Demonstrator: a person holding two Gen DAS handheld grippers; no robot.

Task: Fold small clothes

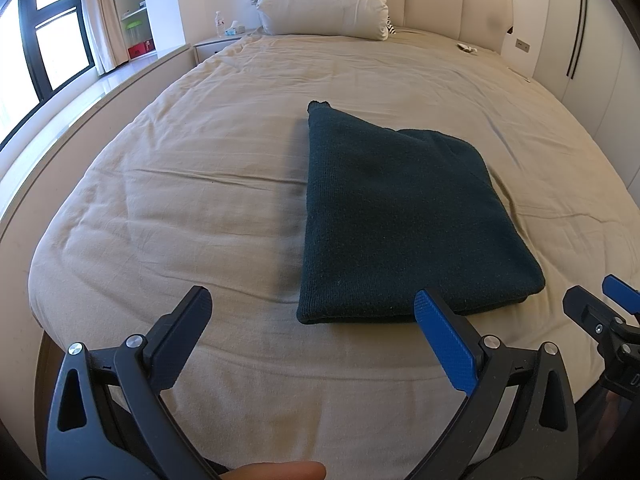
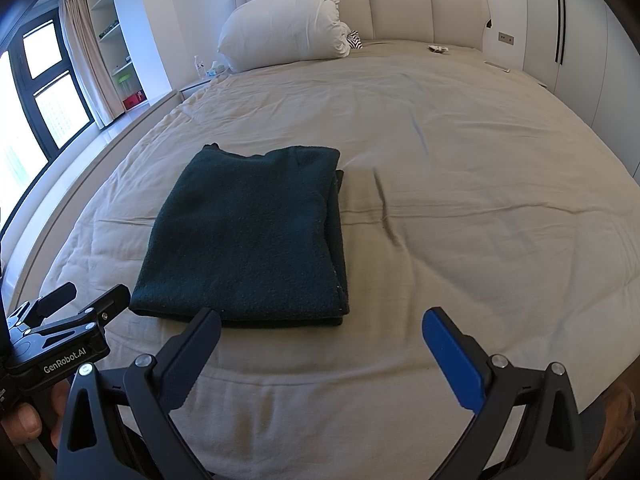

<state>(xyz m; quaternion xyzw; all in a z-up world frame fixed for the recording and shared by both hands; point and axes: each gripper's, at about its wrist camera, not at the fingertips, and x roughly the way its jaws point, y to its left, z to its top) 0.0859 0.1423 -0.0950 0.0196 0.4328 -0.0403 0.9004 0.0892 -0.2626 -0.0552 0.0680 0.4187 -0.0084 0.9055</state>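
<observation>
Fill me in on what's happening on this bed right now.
A person holds a two-finger gripper in each hand over a bed. A dark green knit garment lies folded into a neat rectangle on the beige cover. The left gripper and right gripper are both open, short of the garment's near edge, gripping nothing.

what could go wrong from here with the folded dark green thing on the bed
1. The dark green garment shows loose stacked edges on its right side; a pinch there may catch only the top layer and undo the fold.
2. It lies on a soft, wrinkled beige sheet, so the open right gripper or left gripper might grab sheet too.
</observation>
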